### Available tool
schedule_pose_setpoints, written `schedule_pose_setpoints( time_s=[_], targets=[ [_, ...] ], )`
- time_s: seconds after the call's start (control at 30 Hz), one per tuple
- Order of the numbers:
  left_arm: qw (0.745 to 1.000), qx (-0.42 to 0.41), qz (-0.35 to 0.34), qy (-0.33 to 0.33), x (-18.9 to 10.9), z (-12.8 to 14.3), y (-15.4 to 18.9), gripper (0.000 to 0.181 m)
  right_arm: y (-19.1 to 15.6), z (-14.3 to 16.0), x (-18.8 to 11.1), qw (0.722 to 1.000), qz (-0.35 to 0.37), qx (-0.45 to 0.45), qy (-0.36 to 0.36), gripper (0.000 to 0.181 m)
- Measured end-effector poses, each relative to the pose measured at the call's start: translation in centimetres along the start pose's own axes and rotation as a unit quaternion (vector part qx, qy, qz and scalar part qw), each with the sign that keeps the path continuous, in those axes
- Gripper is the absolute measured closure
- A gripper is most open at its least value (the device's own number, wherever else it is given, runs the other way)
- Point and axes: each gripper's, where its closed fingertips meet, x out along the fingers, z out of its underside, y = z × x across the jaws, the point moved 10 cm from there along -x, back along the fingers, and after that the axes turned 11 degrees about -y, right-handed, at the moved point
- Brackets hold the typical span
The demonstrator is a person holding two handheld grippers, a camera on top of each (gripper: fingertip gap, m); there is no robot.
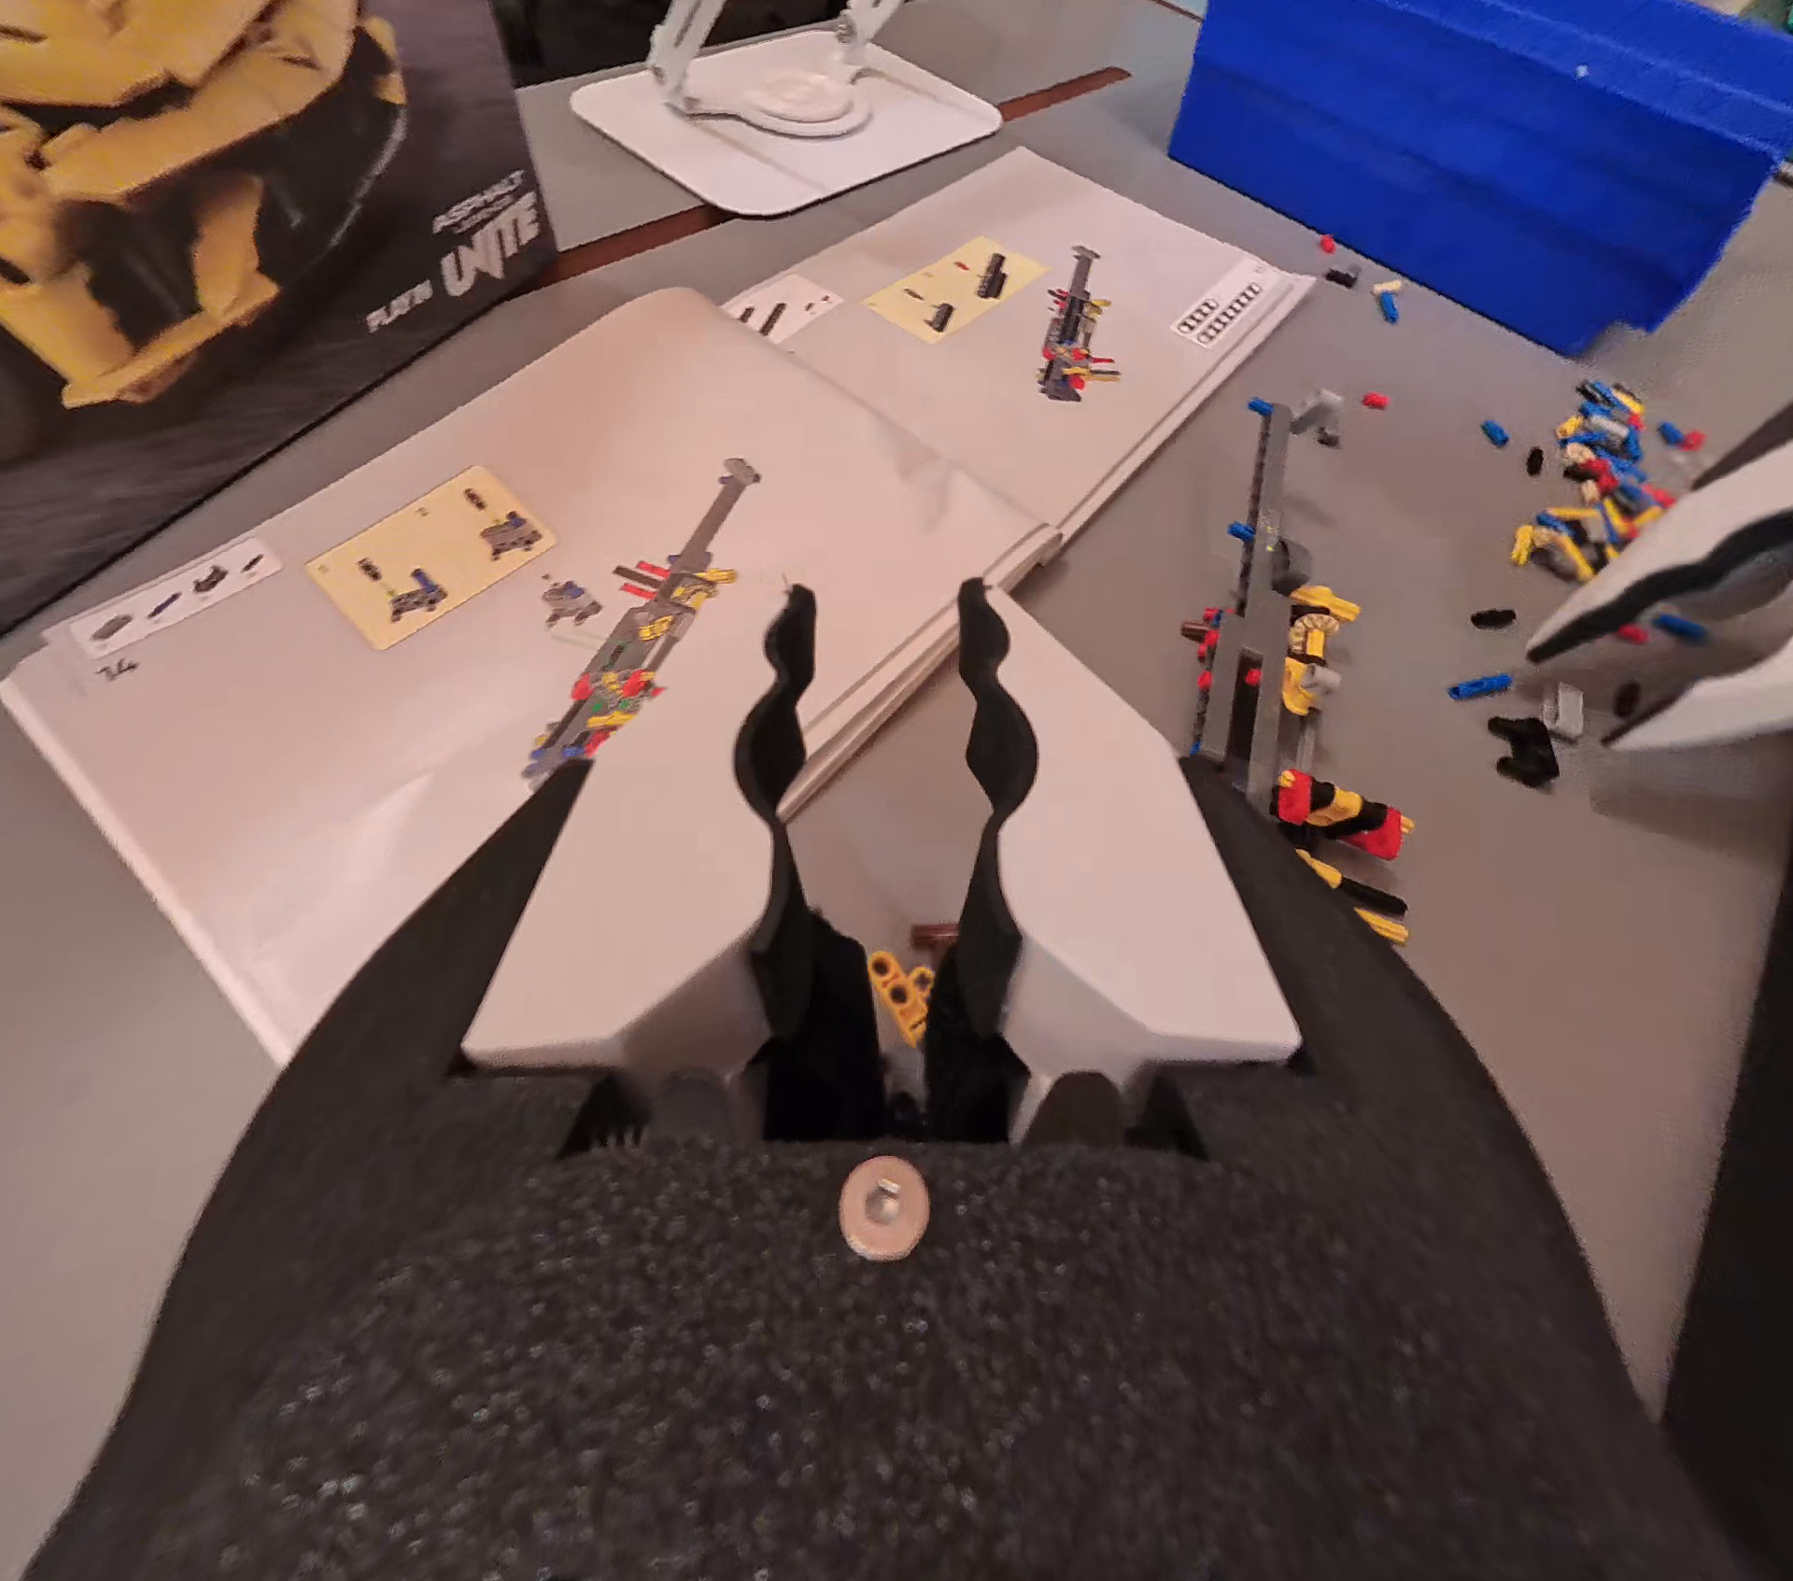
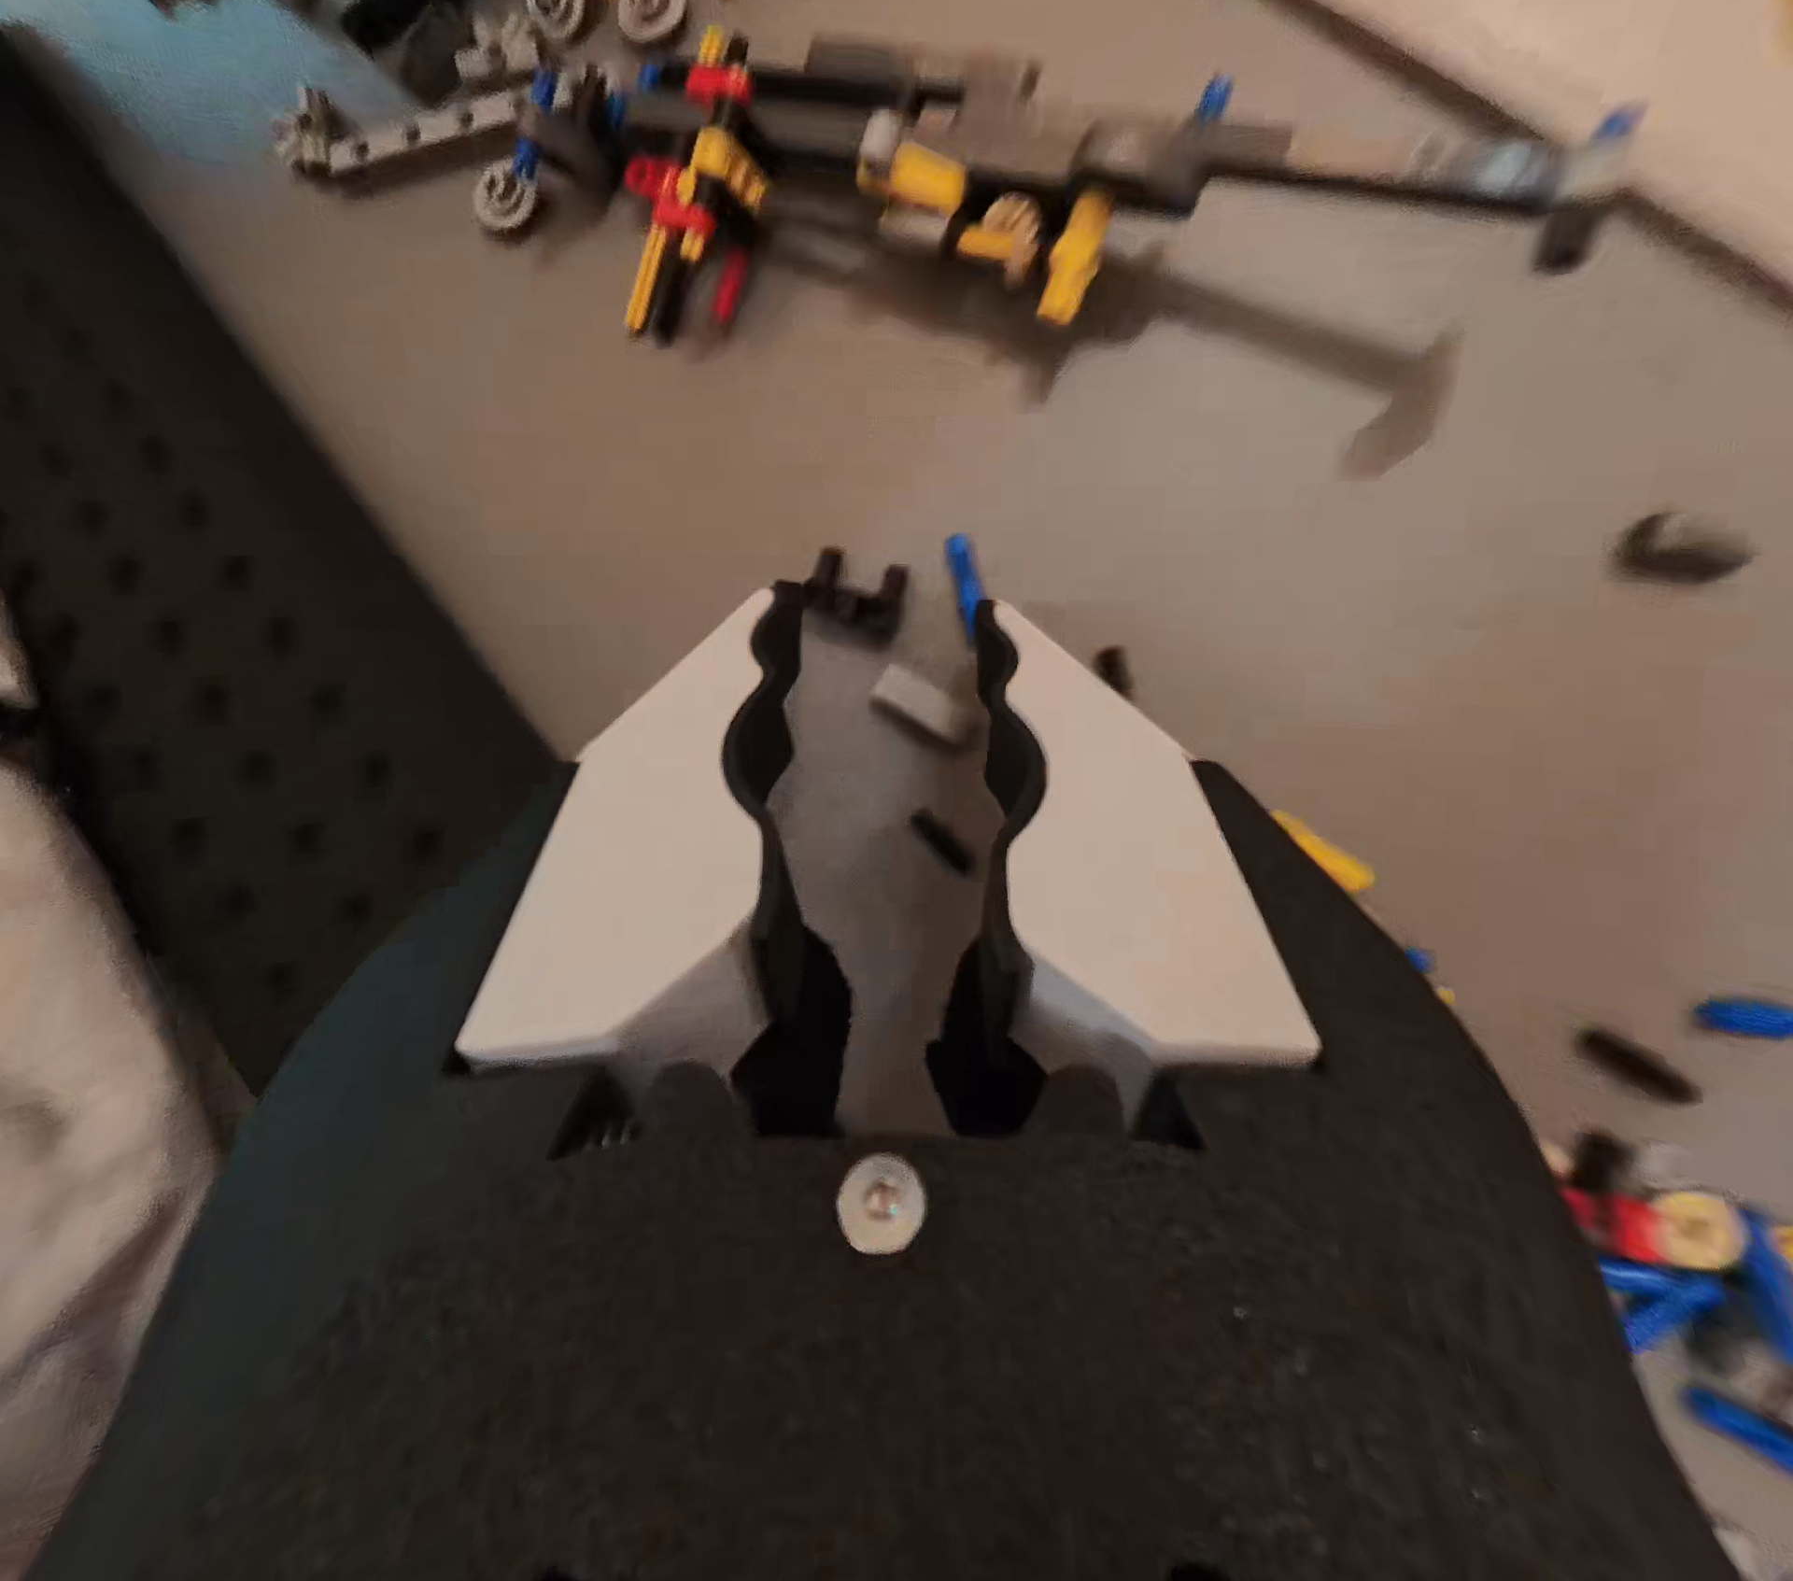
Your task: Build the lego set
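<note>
My left gripper is open and empty, held over the near edge of the open instruction booklet. The long grey, yellow and red lego assembly lies on the table to its right. My right gripper is open and empty, low over the table. A small grey piece and a black pin lie between its fingers. A black connector and a blue pin lie just past its tips. The same assembly lies farther ahead, blurred. The right gripper also shows at the right edge of the left wrist view.
A blue bin stands at the back right. The set's box stands at the back left, with a white stand behind the booklet. Loose blue, yellow, red and black pieces are scattered right. Grey wheels and parts lie beyond the assembly. The gap from one gripper's tips to the other's is roughly 25 cm.
</note>
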Motion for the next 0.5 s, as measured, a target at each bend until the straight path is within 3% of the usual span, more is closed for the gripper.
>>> schedule_pose_setpoints(
  time_s=[0.23,0.5],
  targets=[
    [0.997,0.069,-0.028,-0.034,1.7,0.2,2.5,0.158,-2.3,0.9,1.9,0.997,0.076,-0.012,0.015,0.149],
    [0.993,0.033,0.110,-0.004,1.6,-0.5,4.9,0.159,-2.5,0.6,2.3,0.995,0.087,-0.038,0.005,0.160]
  ],
)
